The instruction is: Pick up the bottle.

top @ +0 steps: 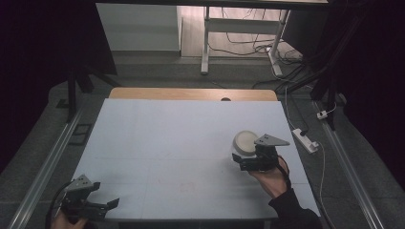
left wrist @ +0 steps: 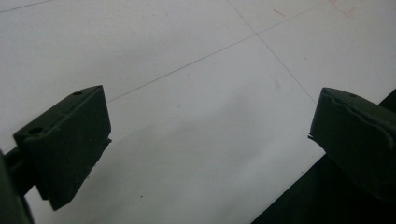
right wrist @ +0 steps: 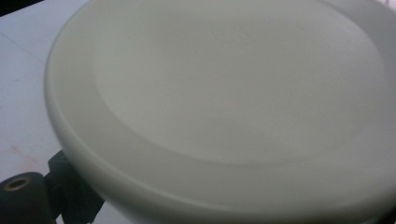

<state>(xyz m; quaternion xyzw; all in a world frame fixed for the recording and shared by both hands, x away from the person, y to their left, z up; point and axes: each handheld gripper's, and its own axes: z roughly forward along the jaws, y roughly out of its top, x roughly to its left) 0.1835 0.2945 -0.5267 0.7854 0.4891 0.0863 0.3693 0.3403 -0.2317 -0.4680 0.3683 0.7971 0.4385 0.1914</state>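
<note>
**White lid at the right claw, left claw idle at the table's near corner**

The table [top: 181,138] has a pale, matt top crossed by thin pencil-like lines, with a faint reddish mark near the middle of its front half. A strip of bare wood shows along its far edge, with a small dark hole in it. The room around it is dim: grey floor, metal rails running along both sides of the table, a white-framed desk at the back with loose cables under it, and a white power strip [top: 305,140] on the floor to the right.

The round white lid [top: 245,141] sits on the right half of the table, touching the front of the right claw [top: 249,160], which a hand [top: 273,179] in a dark sleeve holds from below. In the right gripper view the lid's smooth rim and flat top loom right over the jaws; one jaw tip shows at the lower left beneath the rim. Whether the jaws are pinching it or just around it, I cannot tell.

The left claw [top: 102,202] rests at the near left corner of the table, its jaws spread wide with bare tabletop between them.
</note>
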